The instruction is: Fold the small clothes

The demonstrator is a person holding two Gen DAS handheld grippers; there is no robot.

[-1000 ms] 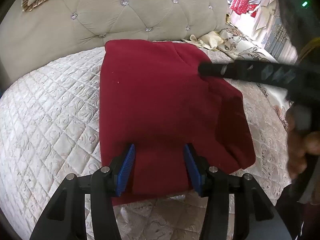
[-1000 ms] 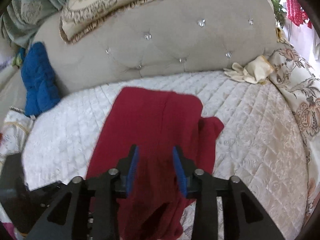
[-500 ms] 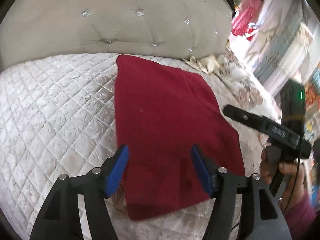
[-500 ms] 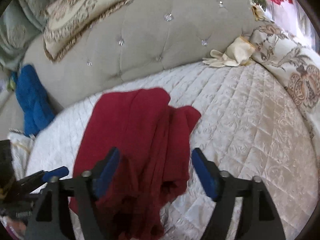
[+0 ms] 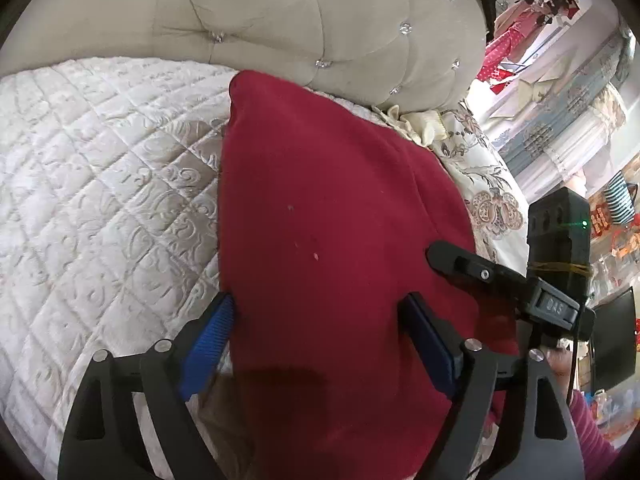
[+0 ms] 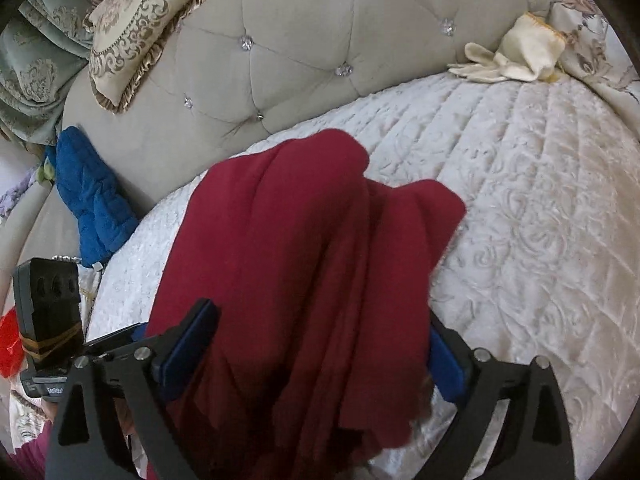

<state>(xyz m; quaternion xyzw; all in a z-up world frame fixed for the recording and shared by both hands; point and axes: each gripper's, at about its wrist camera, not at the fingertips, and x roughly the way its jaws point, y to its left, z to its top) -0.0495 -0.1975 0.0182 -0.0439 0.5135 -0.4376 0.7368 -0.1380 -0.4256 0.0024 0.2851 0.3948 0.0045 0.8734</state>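
Lying on the white quilt (image 5: 100,200), the red cloth (image 5: 332,240) runs from near the tufted headboard (image 5: 320,20) down toward the cameras. Flat and smooth in left wrist view; in right wrist view it shows long folds, bunched and rumpled at the near edge. Left gripper (image 5: 320,344) jaws opening, spread wide, blue pads (image 5: 208,340) either side of the cloth's near part, not pinching it. Right gripper (image 6: 316,352) jaws opening too, wide, cloth between the pads (image 6: 188,348), no grip seen; the right-hand pad is partly hidden by fabric. Each gripper shows in the other's view, at the cloth's side edges. Cream gloves (image 6: 508,60) by the headboard on the right, blue towel (image 6: 88,196) at left, patterned pillow (image 6: 136,20) on top of the headboard.
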